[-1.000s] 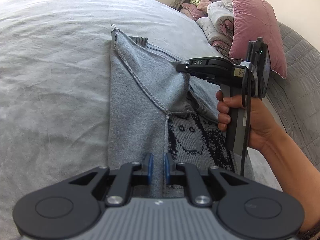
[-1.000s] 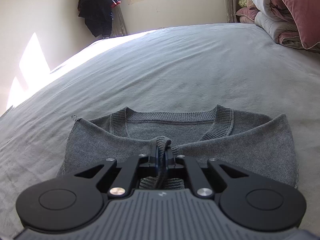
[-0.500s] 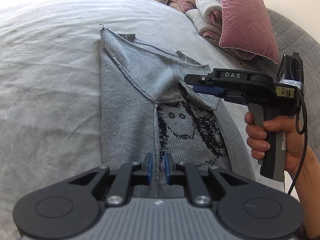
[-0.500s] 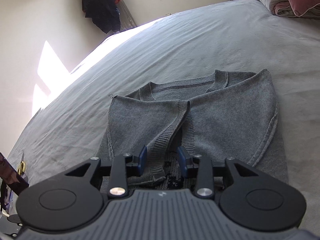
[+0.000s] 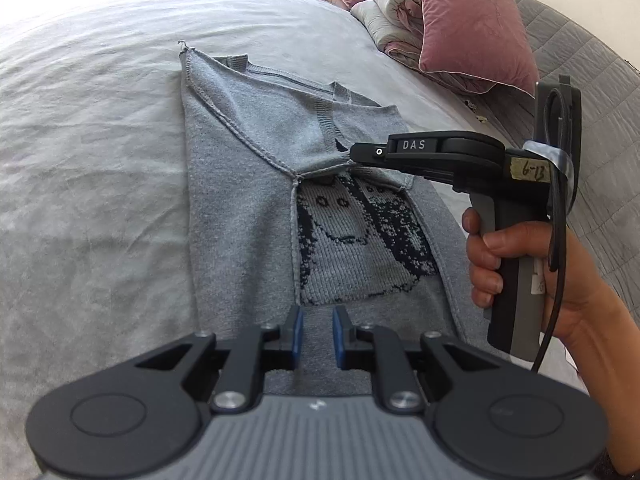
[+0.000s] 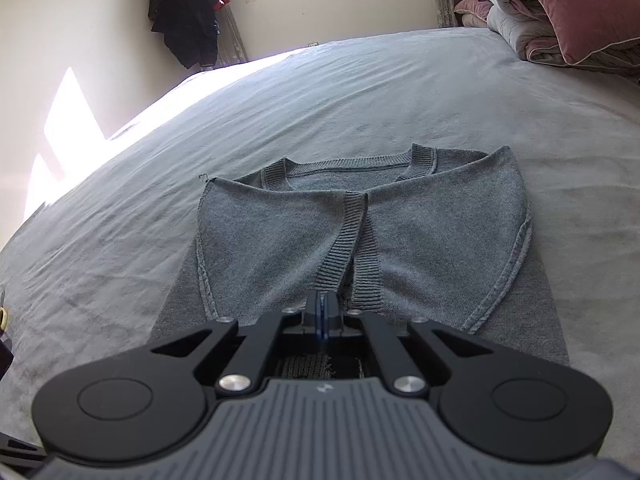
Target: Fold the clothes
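Grey sweater (image 5: 248, 216) lying flat mid-bed (image 5: 88, 152), sleeves folded inward, wide bare sheet to its left, pillows (image 5: 476, 28) crowding far right, left gripper (image 5: 316, 338) opening slightly over hem, gripping nothing, right gripper (image 6: 322, 316) pressed closed, empty, hovering above cuffs.

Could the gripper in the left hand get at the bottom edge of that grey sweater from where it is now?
Probably yes. The left gripper hangs right over the lower part of the grey sweater, its jaws opening with nothing between them. Nothing lies in its way; the right gripper is further up, near the sleeve cuffs.
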